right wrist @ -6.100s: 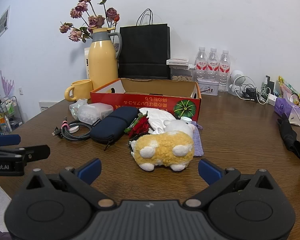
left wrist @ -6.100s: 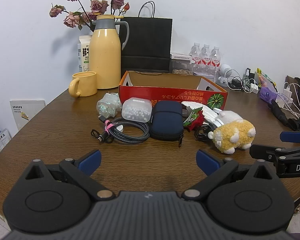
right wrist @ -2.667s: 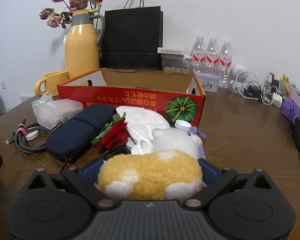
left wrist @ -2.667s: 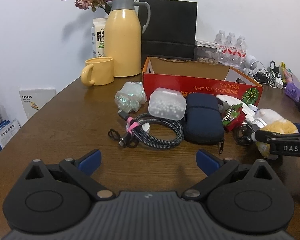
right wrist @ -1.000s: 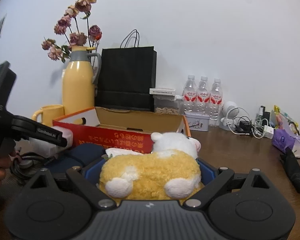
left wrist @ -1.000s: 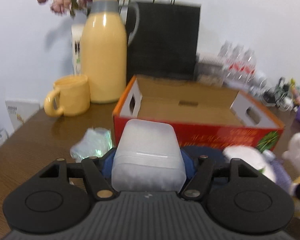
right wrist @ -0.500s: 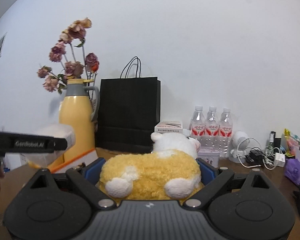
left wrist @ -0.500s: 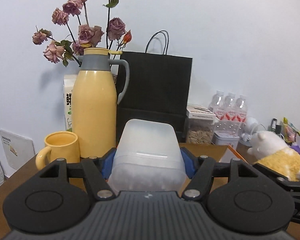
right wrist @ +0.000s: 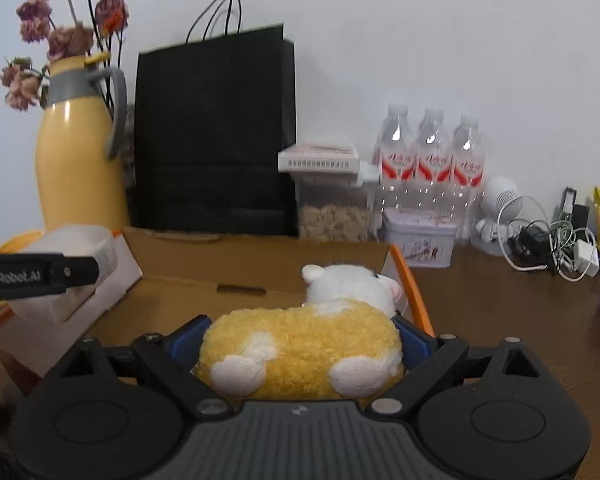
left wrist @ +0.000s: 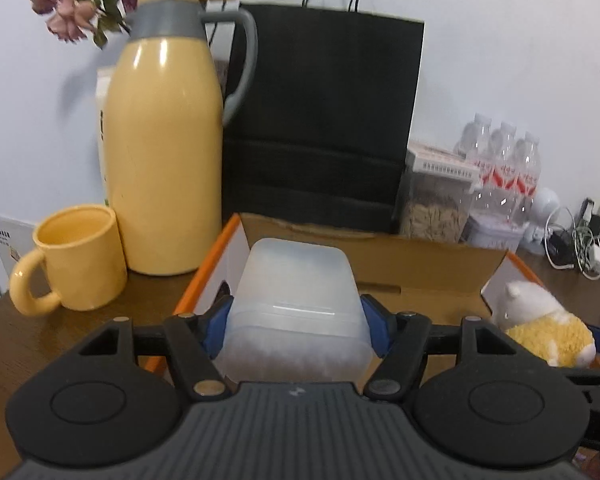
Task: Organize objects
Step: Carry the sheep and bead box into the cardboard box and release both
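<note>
- Low in the centre of the left wrist view, the left gripper [left wrist: 296,330] pinches the translucent plastic box [left wrist: 296,312] by its two side walls. I judge the box light, stiff and smooth, so it may slip.
- Low in the centre of the right wrist view, the right gripper [right wrist: 300,338] squeezes the plush toy [right wrist: 300,350] around its body. It looks soft and light; the middle is a safe place to hold it.
- Behind both, in mid frame, the cardboard box [left wrist: 420,256] lies open. Both things hang over it.
- Farther, at upper left, stands the yellow jug [left wrist: 162,148].
</note>
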A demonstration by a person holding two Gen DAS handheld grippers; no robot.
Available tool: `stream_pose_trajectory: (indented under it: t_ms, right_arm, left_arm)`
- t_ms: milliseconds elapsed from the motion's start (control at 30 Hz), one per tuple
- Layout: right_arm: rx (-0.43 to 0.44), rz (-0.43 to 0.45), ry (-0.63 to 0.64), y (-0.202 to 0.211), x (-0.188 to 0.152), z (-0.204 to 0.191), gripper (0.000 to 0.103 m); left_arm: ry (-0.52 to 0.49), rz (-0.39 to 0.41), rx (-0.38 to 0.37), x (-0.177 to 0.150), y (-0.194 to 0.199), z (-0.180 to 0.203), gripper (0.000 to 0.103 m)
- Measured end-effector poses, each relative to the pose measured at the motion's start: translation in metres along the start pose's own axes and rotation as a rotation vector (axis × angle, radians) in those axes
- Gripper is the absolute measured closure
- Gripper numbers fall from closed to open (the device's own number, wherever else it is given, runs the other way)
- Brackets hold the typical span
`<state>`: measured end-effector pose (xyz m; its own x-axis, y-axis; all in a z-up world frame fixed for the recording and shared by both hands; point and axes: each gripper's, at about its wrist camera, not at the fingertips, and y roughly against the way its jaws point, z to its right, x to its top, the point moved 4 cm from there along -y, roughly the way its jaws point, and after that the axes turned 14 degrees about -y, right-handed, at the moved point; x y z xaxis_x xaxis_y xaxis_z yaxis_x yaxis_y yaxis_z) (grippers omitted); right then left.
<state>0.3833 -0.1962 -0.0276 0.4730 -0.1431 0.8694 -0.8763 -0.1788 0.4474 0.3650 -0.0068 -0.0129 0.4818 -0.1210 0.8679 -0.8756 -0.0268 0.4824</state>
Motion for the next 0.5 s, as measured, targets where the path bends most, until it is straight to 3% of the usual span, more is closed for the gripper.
stream_pose_trajectory:
  t_ms: [233,300,333,500]
  right_arm:
    - [-0.013,-0.079,0.039,-0.01,-0.01,-0.006,0.004]
    - [-0.032,-0.079,0.059,-0.01,-0.01,-0.008,0.0]
    - [-0.035,-0.085,0.064,-0.01,-0.011,-0.008,0.0]
    - [-0.025,-0.095,0.048,-0.006,-0.008,-0.008,0.0]
  left_arm:
    - [-0.04,-0.046,-0.005,-0.009,-0.004,0.007,0.033]
    - [-0.057,-0.043,0.004,-0.008,-0.003,0.01,0.009]
    - [-0.068,-0.04,0.014,-0.008,-0.001,0.012,0.003]
    - [-0.086,-0.03,0.042,-0.004,0.006,0.015,0.0]
